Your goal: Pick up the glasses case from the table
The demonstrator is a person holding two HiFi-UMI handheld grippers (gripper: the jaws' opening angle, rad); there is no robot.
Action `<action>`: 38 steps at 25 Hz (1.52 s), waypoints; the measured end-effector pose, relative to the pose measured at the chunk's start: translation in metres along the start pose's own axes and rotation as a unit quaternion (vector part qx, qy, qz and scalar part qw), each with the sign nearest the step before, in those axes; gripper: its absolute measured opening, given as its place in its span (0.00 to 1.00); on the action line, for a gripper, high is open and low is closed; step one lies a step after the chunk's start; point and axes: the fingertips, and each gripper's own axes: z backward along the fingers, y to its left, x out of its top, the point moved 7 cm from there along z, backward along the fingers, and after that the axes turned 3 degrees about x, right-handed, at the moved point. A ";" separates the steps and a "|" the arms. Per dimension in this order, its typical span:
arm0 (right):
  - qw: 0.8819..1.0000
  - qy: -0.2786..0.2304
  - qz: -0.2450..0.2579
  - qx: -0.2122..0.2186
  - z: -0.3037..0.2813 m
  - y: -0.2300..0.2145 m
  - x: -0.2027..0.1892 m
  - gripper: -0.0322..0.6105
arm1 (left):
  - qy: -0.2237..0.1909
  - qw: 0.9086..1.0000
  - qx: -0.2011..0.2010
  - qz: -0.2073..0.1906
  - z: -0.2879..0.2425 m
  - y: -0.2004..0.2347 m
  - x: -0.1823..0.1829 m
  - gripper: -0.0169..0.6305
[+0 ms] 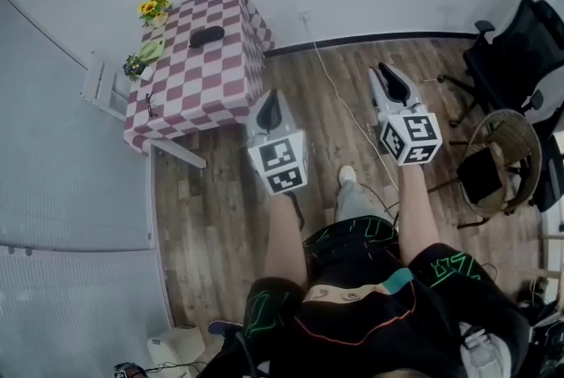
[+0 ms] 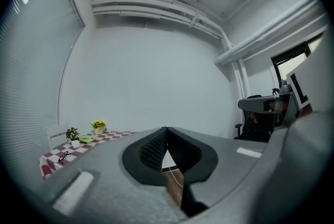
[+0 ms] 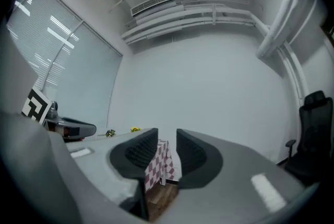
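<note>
Nearest the person, short of the table (image 1: 181, 94), both grippers point level towards it and neither touches anything. The left gripper (image 1: 270, 100) has its jaws pressed together at the tips, with nothing between them, as the left gripper view makes plain. The right gripper (image 1: 388, 72), off to the table's right, stands a narrow way open and is empty. In the right gripper view only the hanging corner of the checked tablecloth (image 3: 158, 164) shows through the gap.

Only the head view shows the glasses case (image 1: 206, 36). It is a dark oval lying flat on the cloth near the table's far right corner. Its long axis runs roughly along the table's wall-side edge.

The left gripper view instead catches the table's left part: a pair of eyeglasses (image 2: 63, 156) at the near edge, then a small potted plant (image 2: 73, 134) and a green dish (image 2: 86, 138). The sunflowers (image 2: 97, 125) are farthest back.
</note>
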 end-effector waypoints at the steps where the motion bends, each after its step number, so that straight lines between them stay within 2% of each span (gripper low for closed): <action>1: 1.000 0.000 -0.006 0.001 -0.008 -0.004 -0.003 0.24 | 0.003 1.000 0.002 -0.003 -0.008 0.002 -0.001 0.04; 5: 1.000 0.000 -0.015 0.006 -0.041 -0.026 -0.016 0.25 | 0.014 1.000 0.009 -0.013 -0.049 0.001 -0.010 0.04; 8: 1.000 0.014 -0.017 -0.001 -0.067 -0.054 -0.028 0.31 | 0.025 0.999 0.012 -0.031 -0.085 -0.014 -0.017 0.04; 11: 0.999 0.039 -0.002 -0.009 -0.100 -0.085 -0.040 0.38 | 0.006 0.998 0.058 -0.003 -0.123 -0.016 -0.022 0.04; 14: 0.998 0.055 -0.003 -0.002 -0.136 -0.116 -0.046 0.42 | 0.017 0.996 0.087 0.011 -0.164 -0.015 -0.021 0.04; 19: 0.998 0.061 -0.016 -0.002 -0.194 -0.168 -0.045 0.42 | 0.043 0.995 0.084 0.014 -0.236 -0.027 -0.017 0.04; 24: 0.999 0.040 -0.015 0.020 -0.245 -0.206 -0.025 0.46 | 0.027 0.996 0.086 0.018 -0.291 -0.038 0.003 0.04; 31: 0.996 0.019 -0.023 0.079 -0.310 -0.203 -0.009 0.47 | 0.008 0.990 0.138 0.034 -0.320 -0.006 0.013 0.04; 35: 0.991 0.014 -0.026 0.130 -0.351 -0.181 -0.011 0.47 | 0.025 0.983 0.176 0.048 -0.328 0.022 -0.005 0.04; 38: 0.986 0.035 -0.026 0.162 -0.391 -0.161 -0.029 0.49 | 0.037 0.975 0.212 0.064 -0.337 0.057 -0.021 0.04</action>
